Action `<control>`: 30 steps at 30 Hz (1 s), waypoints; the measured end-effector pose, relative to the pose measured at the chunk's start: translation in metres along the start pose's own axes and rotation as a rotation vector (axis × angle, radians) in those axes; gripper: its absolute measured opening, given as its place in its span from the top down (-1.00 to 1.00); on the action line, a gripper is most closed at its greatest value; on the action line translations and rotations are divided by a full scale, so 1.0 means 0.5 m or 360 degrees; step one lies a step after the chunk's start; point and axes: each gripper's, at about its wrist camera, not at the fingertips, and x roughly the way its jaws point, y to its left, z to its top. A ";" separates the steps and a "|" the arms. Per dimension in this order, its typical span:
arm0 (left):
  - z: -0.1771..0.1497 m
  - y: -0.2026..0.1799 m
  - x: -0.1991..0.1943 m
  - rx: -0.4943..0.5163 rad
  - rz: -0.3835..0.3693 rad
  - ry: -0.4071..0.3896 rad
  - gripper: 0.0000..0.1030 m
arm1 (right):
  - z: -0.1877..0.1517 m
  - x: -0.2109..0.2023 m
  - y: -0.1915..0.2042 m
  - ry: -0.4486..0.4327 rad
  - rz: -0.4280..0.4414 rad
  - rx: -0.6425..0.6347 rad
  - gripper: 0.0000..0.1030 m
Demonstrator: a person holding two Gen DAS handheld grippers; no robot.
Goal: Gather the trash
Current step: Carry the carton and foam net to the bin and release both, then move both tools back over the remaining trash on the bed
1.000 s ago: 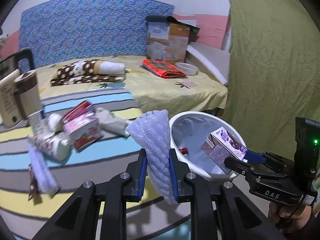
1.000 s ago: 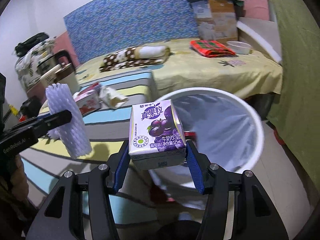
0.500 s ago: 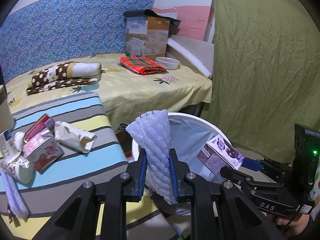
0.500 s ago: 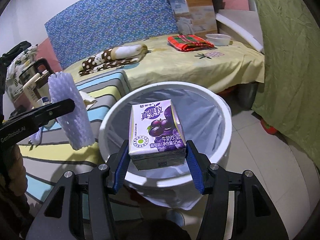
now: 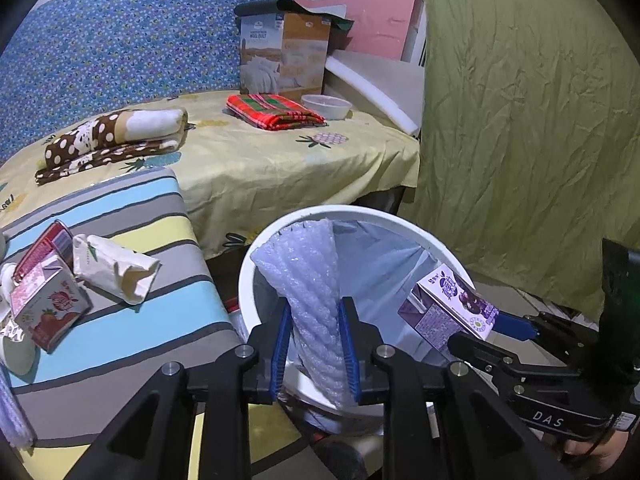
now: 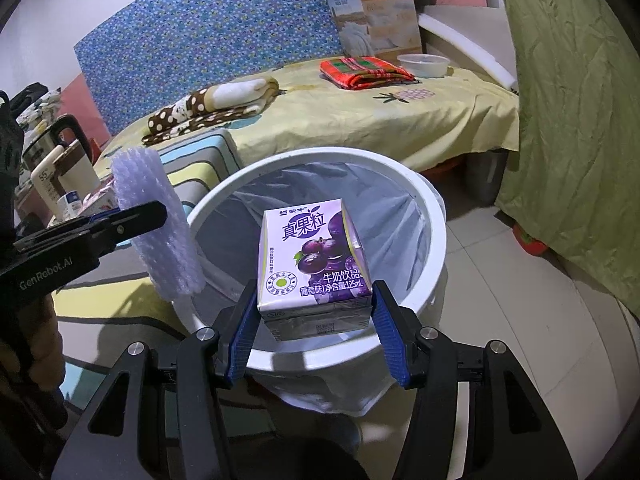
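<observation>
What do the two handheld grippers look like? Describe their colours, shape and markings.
Both are black, angular frames with silver bolts and blue ribbed pads. The left gripper carries white "GenRobot.AI" lettering. The right gripper reads "DAS", with a small white label behind the lettering.

L gripper jaws just been opening w/ foam between; R gripper clamped on carton.

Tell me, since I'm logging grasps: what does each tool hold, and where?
Left tool: foam fruit net, pinched across its lower half, jaws just easing open. Right tool: purple milk drink carton, gripped by its lower sides.
</observation>
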 end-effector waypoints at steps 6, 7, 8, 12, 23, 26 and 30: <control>-0.003 0.001 0.015 -0.0012 -0.0023 0.0033 0.19 | -0.003 0.002 -0.003 0.0022 -0.0021 0.0003 -0.11; -0.003 0.002 0.015 -0.0016 -0.0025 0.0030 0.17 | -0.003 0.001 -0.003 0.0021 -0.0020 0.0004 -0.11; -0.004 0.004 0.015 -0.0020 -0.0029 0.0030 0.17 | -0.004 0.001 -0.003 0.0021 -0.0022 0.0003 -0.11; -0.006 0.008 0.014 -0.0033 -0.0043 0.0027 0.05 | -0.005 -0.001 -0.005 0.0023 -0.0035 0.0008 -0.11; -0.022 0.025 -0.033 -0.0100 -0.0015 -0.0021 0.05 | 0.000 -0.023 0.010 -0.0023 -0.0024 0.0001 -0.11; -0.032 0.032 -0.062 -0.0109 0.0024 -0.0055 0.05 | 0.000 -0.033 0.022 -0.0045 -0.0003 -0.0012 -0.11; -0.046 0.045 -0.098 -0.0130 0.0067 -0.0079 0.05 | -0.001 -0.046 0.047 -0.0072 0.0038 -0.0041 -0.11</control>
